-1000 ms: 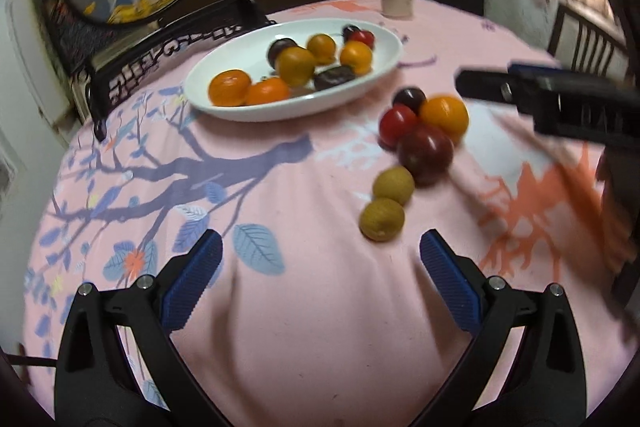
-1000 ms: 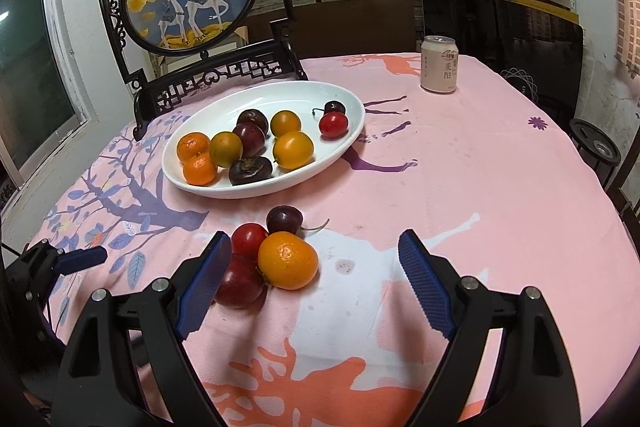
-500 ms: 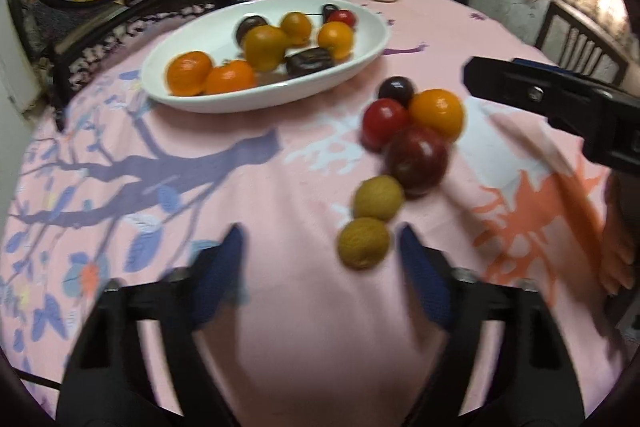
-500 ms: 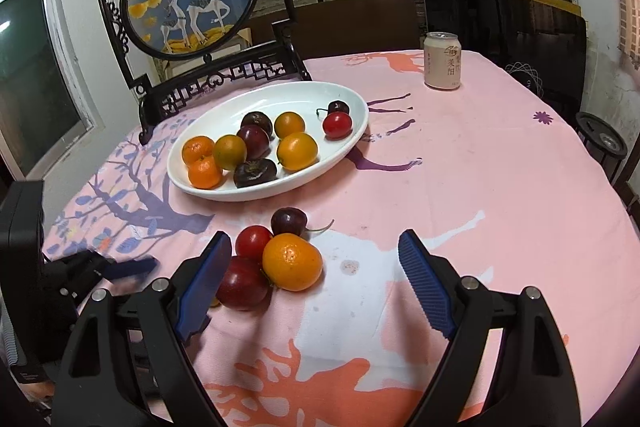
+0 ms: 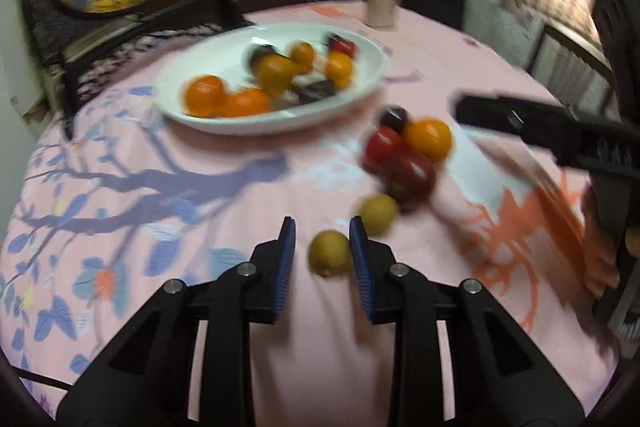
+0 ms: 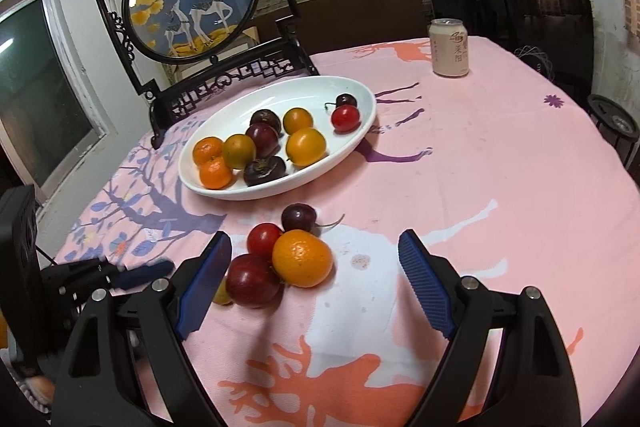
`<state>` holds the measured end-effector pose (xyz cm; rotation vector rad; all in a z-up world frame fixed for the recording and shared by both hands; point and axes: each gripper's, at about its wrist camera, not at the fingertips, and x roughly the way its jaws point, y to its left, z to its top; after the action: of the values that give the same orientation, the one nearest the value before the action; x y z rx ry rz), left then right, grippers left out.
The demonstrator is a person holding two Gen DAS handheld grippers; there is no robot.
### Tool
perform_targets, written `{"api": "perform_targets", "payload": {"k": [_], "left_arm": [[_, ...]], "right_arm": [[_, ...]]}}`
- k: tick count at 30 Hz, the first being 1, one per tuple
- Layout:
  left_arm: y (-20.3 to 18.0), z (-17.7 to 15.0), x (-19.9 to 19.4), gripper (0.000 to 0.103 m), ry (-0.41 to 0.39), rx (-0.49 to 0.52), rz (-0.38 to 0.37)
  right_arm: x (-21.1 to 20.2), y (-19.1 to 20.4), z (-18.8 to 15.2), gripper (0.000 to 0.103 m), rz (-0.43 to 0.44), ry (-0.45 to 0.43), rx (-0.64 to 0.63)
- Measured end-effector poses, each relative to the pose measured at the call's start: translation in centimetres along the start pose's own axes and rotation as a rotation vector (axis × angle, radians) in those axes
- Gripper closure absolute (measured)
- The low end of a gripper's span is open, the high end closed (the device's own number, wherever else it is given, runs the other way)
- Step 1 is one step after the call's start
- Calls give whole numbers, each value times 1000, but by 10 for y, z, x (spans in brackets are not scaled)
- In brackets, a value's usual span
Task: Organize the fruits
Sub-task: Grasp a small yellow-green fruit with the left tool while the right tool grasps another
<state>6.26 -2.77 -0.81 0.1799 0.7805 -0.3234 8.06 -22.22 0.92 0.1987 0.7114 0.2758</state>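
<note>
A white oval dish (image 6: 352,151) holds several oranges, plums and cherries. On the pink cloth lie an orange (image 6: 302,258), a dark red plum (image 6: 253,280), a red cherry (image 6: 264,239) and a dark cherry (image 6: 298,217). In the left wrist view two yellow-brown longans lie near me: one (image 5: 329,253) sits between the narrowed pads of my left gripper (image 5: 322,253), the other (image 5: 378,214) lies just beyond. The pads do not visibly press on it. My right gripper (image 6: 314,283) is open, just behind the orange and plum.
A drink can (image 6: 449,47) stands at the table's far side. A round deer picture in a black frame (image 6: 192,15) stands behind the dish. Shelves and a dark chair (image 6: 508,11) lie beyond the table. The right gripper shows in the left wrist view (image 5: 548,131).
My left gripper has moved forward and right to the near longan and its jaws have narrowed around it. The right gripper has stayed open and crept slightly toward the orange.
</note>
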Motion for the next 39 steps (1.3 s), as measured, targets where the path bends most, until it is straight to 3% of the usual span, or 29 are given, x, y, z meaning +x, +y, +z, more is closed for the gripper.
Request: {"api": "perform_targets", "payload": {"k": [2, 5, 9, 10, 12, 13, 17, 20, 26, 29, 33, 36, 39], "left_arm": [[15, 2, -3, 75, -16, -51, 44], [32, 3, 1, 75, 1, -116, 29], [31, 2, 1, 74, 3, -109, 24], [29, 1, 1, 71, 2, -97, 16], [24, 0, 2, 53, 4, -82, 1], [22, -1, 2, 52, 9, -74, -15], [5, -5, 4, 54, 28, -6, -42], [-5, -7, 13, 79, 69, 38, -69], [-8, -9, 9, 79, 61, 47, -73], [7, -7, -5, 79, 9, 14, -10], [49, -8, -9, 79, 3, -94, 95], [71, -8, -6, 79, 14, -188, 77], [70, -8, -5, 79, 15, -182, 83]], "right_arm": [[1, -1, 0, 17, 0, 8, 5], [0, -2, 0, 18, 46, 12, 22], [-5, 11, -4, 18, 126, 15, -18], [-5, 14, -6, 18, 130, 21, -29], [-4, 18, -9, 18, 147, 41, -41], [-3, 19, -11, 18, 159, 50, -39], [-7, 18, -14, 20, 175, 52, -26], [-8, 15, -14, 20, 172, 47, -17], [-6, 12, -14, 20, 165, 59, -6], [-5, 14, -15, 20, 178, 64, -11], [2, 27, -22, 36, 232, 113, -40], [13, 53, -32, 46, 236, 171, -136], [20, 65, -34, 52, 200, 179, -182]]}}
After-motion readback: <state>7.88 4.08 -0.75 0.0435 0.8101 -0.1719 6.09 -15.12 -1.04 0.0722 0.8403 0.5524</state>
